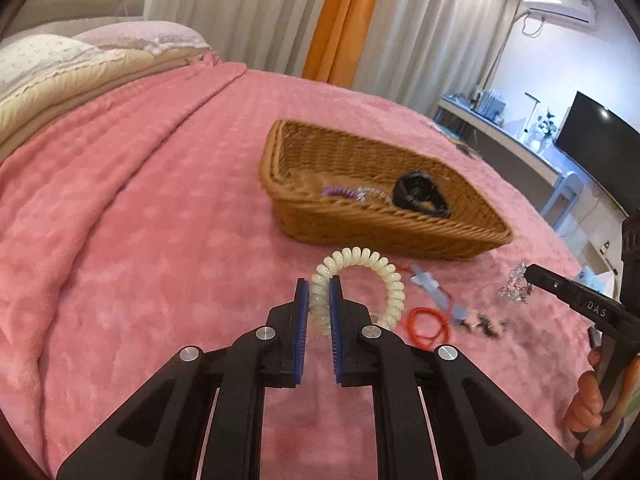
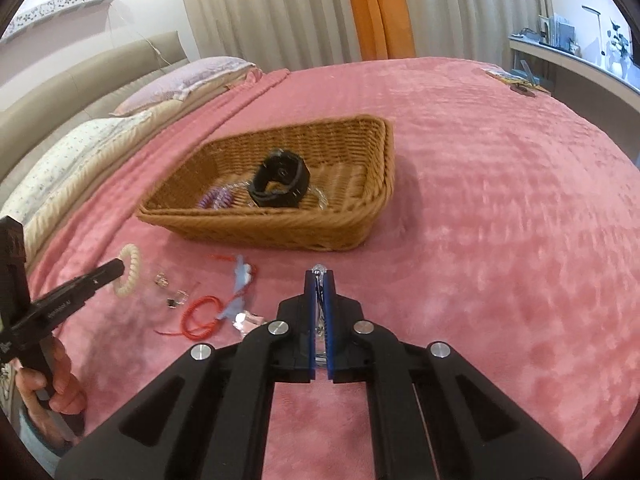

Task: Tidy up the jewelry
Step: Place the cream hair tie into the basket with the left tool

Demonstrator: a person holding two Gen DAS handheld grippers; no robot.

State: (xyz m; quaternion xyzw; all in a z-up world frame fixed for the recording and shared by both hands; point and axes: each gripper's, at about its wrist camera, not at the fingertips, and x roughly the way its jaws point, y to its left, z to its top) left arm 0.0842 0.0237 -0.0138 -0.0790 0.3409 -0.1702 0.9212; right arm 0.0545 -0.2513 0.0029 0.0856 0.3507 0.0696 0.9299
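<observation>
My left gripper (image 1: 319,285) is shut on a cream spiral bracelet (image 1: 384,276), held above the pink bedspread; it also shows in the right wrist view (image 2: 128,270). My right gripper (image 2: 319,278) is shut on a clear crystal bracelet (image 2: 319,270), which also shows at its tip in the left wrist view (image 1: 515,285). A wicker basket (image 1: 360,224) (image 2: 280,224) lies ahead with a black watch (image 2: 280,182), a purple spiral band (image 2: 216,199) and a clear bracelet inside.
On the bedspread before the basket lie a red cord (image 2: 199,316), a blue ribbon piece (image 2: 240,280), small clear pieces (image 2: 172,294) and a pink-white piece (image 2: 248,320). Pillows (image 2: 80,152) lie at the bed's head. A desk with a monitor (image 1: 596,148) stands at right.
</observation>
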